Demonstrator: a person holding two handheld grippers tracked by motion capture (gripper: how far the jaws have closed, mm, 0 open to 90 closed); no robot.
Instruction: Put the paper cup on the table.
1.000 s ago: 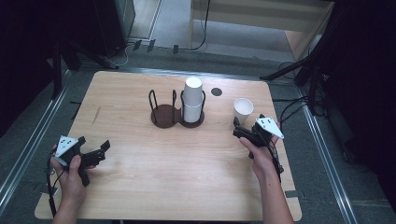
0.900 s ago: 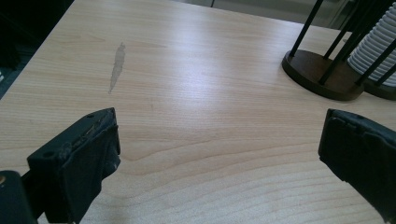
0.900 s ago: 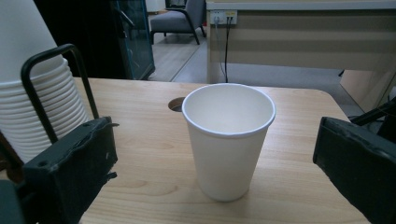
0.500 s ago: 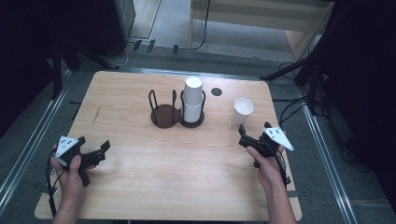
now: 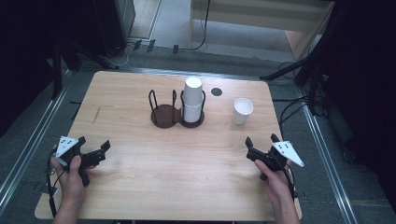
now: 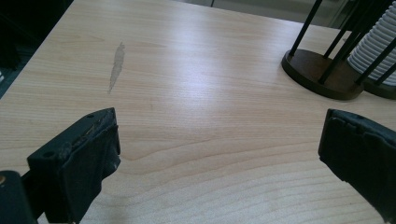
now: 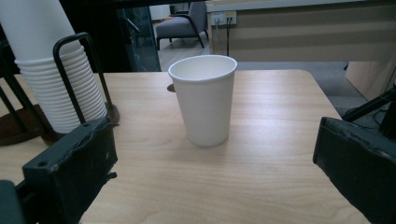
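The left gripper (image 5: 92,150) rests near the left edge of the table (image 5: 140,186), its jaws wide apart and holding nothing. In the middle, far side, stands a dark cup holder (image 5: 164,115) with a stack of white cups (image 5: 192,100) in its right ring. Right of that stands one white paper cup (image 5: 242,111), upright. The right gripper (image 5: 260,143) sits nearer than the cup, jaws wide, empty.
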